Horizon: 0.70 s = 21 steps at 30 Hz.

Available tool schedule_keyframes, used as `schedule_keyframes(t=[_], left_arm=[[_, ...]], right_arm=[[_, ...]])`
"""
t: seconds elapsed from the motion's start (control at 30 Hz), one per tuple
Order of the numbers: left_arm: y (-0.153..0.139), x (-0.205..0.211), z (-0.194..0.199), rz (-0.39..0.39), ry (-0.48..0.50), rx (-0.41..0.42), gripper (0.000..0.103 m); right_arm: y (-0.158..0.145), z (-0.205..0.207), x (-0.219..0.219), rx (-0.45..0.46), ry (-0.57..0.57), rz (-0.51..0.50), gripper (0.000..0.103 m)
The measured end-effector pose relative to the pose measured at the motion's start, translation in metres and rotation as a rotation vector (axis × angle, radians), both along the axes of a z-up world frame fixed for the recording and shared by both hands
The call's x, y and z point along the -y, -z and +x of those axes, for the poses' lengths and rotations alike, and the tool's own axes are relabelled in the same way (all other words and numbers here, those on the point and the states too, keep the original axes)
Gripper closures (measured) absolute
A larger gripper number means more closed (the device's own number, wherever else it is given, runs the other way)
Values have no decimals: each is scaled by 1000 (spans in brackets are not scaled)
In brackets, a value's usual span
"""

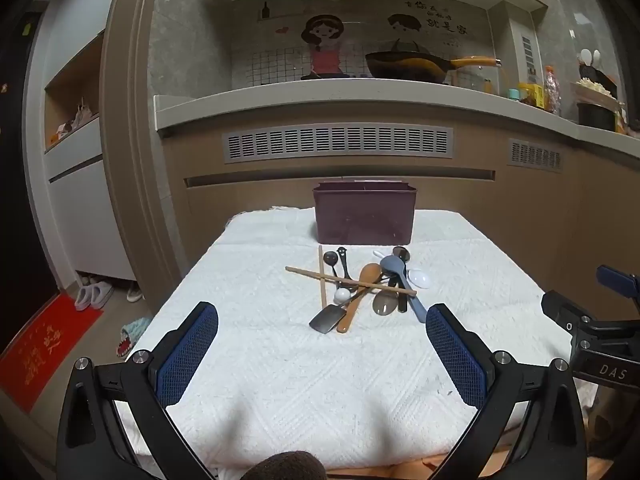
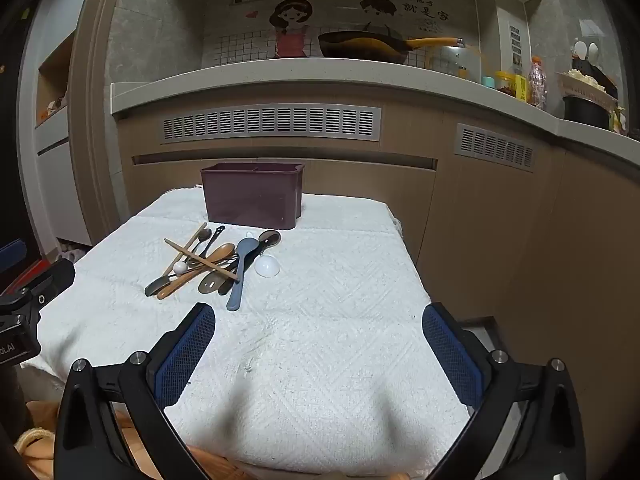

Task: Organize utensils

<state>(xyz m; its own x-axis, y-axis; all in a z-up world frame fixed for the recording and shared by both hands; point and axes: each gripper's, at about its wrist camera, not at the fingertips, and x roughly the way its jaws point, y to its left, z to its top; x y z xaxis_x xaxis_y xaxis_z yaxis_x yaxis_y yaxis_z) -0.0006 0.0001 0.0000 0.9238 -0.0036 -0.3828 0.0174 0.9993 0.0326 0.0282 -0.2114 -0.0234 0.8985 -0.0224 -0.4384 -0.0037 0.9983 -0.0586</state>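
worktop [image 1: 280, 380]: white textured towel over it
bin [image 1: 364, 216]: maroon, divided, empty, at far edge
utensil pile [image 1: 360, 288]: just before bin; chopsticks [image 1: 348, 279] cross the spoons
risk: tangled pile, lifting one drags others; chopsticks roll off
left gripper [image 1: 322, 356]: fingers wide, empty
right gripper [image 2: 319, 354]: fingers wide, empty
writing: "DAS" on right gripper body; Chinese wall text, unreadable

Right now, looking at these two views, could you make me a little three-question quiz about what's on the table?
1. True or false: the chopsticks already stand inside the maroon bin.
2. What colour is the long-handled spoon nearest the right gripper?
3. Is the left gripper A) open and empty, or B) shut on a spoon?

Key: 1 false, they lie crossed over the pile on the white towel; 2 grey-blue; 3 A.
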Motion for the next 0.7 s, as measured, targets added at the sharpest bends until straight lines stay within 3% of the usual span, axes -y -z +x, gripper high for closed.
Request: schedule_keyframes(t=[0.7], left_arm=[[-4,6,-4,16,10,-4,0]], right_arm=[[-6,-1,5,-7,3,16,0]])
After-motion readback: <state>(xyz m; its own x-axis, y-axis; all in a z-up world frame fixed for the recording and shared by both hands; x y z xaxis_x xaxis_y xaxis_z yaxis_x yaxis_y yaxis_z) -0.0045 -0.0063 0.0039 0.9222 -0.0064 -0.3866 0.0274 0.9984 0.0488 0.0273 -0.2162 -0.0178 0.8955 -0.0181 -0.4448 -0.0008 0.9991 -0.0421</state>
